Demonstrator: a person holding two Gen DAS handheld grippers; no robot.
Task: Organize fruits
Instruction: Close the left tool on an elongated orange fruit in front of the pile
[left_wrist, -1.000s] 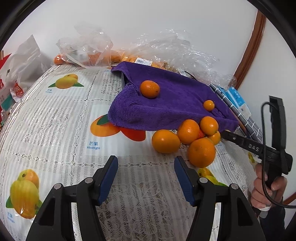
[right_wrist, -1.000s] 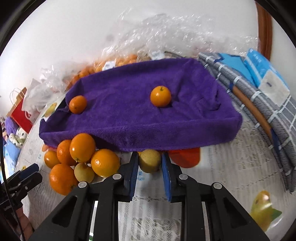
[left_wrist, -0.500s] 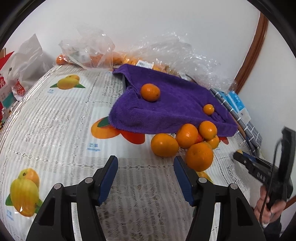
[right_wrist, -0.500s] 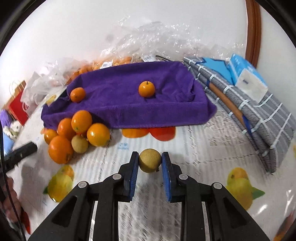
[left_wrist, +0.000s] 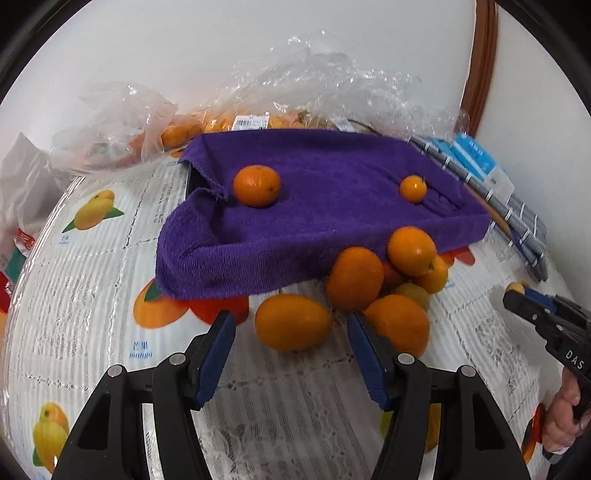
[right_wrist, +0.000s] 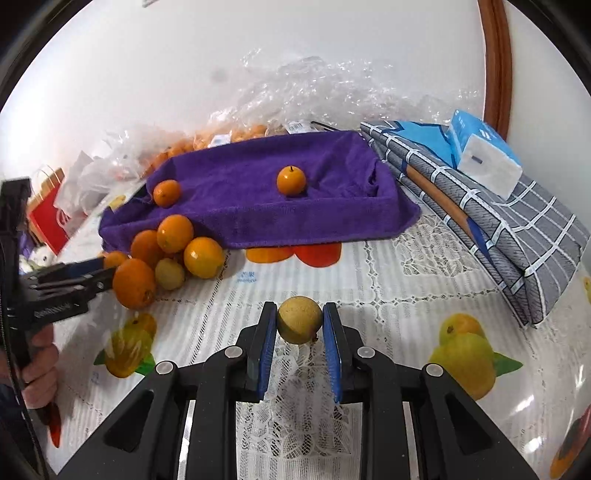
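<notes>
Right wrist view: the right gripper (right_wrist: 300, 323) jaws are clenching a yellowish fruit (right_wrist: 299, 319) above the tabletop (right_wrist: 399, 280), sorting underway. The left gripper (left_wrist: 290, 334) jaws are gaping around an orange (left_wrist: 293, 322) at the pile's seven o'clock, below the purple towel (left_wrist: 314, 206). Next, I'd judge, squeezing that orange gently.

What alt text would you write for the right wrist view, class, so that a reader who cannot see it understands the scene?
The right gripper is shut on a yellowish-green fruit above a fruit-print tablecloth. Beyond it, two oranges sit on a purple towel, a pile of oranges lies at its front left edge, and the left gripper reaches towards the pile.
</notes>
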